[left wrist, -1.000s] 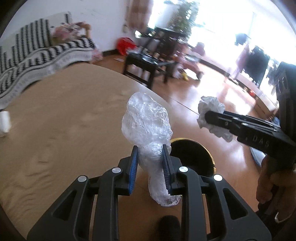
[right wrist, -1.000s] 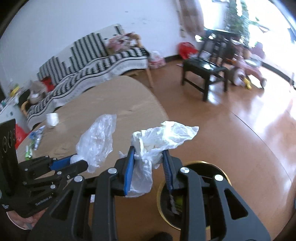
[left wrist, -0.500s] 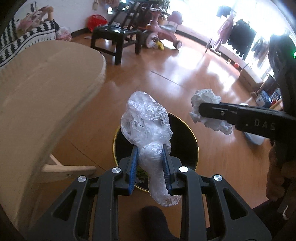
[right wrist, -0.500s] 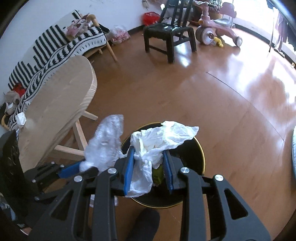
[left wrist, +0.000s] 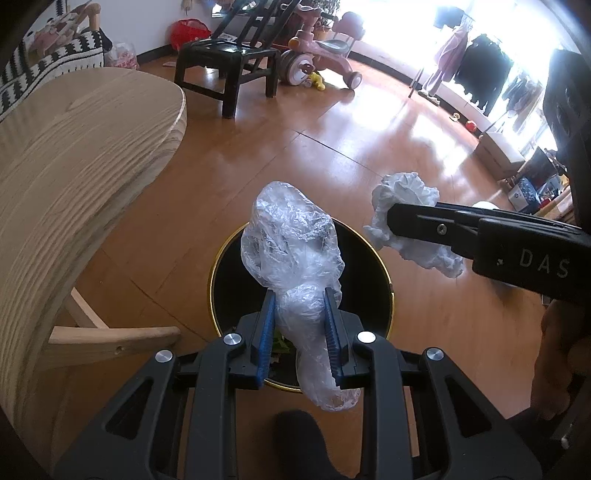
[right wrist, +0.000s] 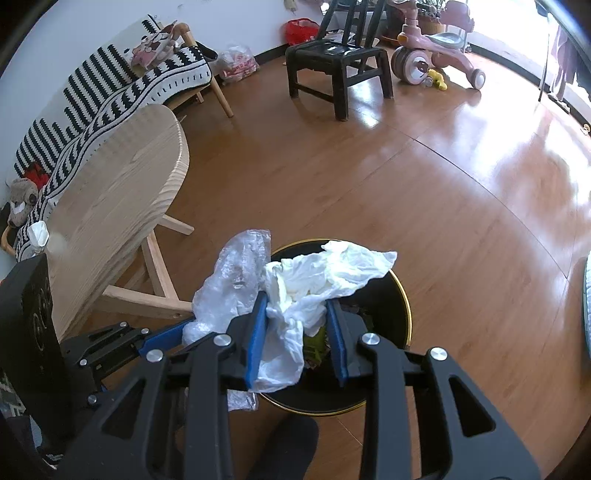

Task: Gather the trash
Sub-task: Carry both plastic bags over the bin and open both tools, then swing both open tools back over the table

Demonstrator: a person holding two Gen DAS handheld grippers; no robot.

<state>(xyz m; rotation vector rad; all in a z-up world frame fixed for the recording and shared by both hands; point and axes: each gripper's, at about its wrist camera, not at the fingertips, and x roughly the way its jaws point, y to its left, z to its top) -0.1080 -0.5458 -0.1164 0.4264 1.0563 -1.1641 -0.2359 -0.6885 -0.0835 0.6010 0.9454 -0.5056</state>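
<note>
My left gripper (left wrist: 300, 325) clamps a crumpled clear plastic bag (left wrist: 291, 251) above the black gold-rimmed bin (left wrist: 384, 295). My right gripper (right wrist: 297, 330), at its 3 o'clock, pinches a white tissue (right wrist: 325, 284).

A sunlit living room seen from above our glossy orange-brown wooden floor (right wrist: 332, 177).

We see a pale round wooden table (left wrist: 74, 155) on splayed legs at the left, a low black wooden chair (right wrist: 338, 62) near the white wall (right wrist: 110, 26), a black-and-white striped sofa throw (right wrist: 110, 85), a pink children's tricycle (right wrist: 436, 59), and bright window glare (left wrist: 406, 33) washing the far side.
</note>
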